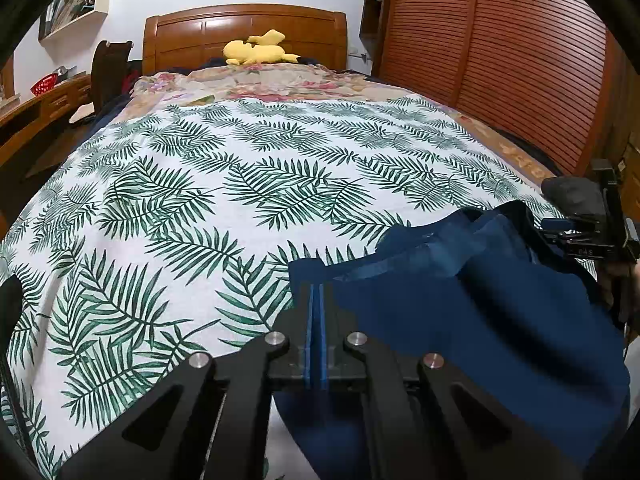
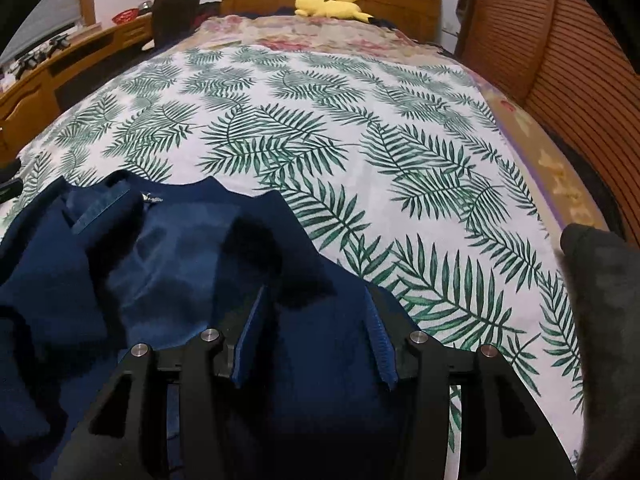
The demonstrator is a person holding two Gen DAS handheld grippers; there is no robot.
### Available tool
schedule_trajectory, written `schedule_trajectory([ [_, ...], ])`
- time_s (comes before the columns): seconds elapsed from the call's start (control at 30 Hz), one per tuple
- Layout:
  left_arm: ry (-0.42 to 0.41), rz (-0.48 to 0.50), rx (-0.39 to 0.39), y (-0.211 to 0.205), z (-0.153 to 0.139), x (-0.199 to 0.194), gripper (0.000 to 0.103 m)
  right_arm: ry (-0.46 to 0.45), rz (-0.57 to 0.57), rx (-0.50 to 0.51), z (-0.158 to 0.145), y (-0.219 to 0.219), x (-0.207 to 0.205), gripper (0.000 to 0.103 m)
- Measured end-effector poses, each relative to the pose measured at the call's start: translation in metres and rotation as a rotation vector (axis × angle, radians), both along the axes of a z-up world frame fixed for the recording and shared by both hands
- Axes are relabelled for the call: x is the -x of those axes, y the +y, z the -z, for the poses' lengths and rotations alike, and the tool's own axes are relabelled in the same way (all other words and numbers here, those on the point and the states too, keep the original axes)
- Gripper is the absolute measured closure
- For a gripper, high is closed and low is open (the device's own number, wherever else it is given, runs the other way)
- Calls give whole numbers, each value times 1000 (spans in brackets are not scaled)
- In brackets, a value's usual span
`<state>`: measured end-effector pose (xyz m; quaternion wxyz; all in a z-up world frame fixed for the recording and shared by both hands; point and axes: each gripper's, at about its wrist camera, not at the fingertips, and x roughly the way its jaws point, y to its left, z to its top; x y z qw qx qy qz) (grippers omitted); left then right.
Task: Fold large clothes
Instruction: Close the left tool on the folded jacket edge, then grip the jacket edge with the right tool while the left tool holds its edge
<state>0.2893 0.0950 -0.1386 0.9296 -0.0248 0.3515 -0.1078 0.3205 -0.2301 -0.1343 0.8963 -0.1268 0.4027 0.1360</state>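
A navy blue garment (image 1: 480, 312) lies bunched at the near edge of the bed, on a white cover with green palm leaves (image 1: 248, 184). My left gripper (image 1: 318, 300) is shut on the garment's left edge, its fingers pressed together with cloth between them. In the right wrist view the same garment (image 2: 160, 264) spreads left and under the gripper. My right gripper (image 2: 312, 312) has its fingers wide apart, with the cloth draped over and between them. The right gripper also shows in the left wrist view (image 1: 592, 224) at the far right.
A yellow plush toy (image 1: 258, 52) lies by the wooden headboard (image 1: 244, 28). A slatted wooden wardrobe (image 1: 500, 60) stands to the right of the bed. A wooden desk (image 1: 36, 120) with a red basket (image 1: 44, 83) stands to the left. A dark object (image 2: 600, 280) is at the right edge.
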Motion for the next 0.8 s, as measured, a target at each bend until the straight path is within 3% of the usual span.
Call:
schedule_trajectory([
  [0.17,13,41,-18,-10,0,0,87,4,-4,4,1,3,-2,53],
  [0.3,39,68,-44,-16,4,-3,82,1,-13,10,5,9,-2,53],
  [0.57,130,57,-50,-20,10,-13,80,-4,-10,-34,21,5,-4,52],
  [0.8,205,31,-142,-33,12,-39,80,-9,-13,-60,24,1,-2,51],
])
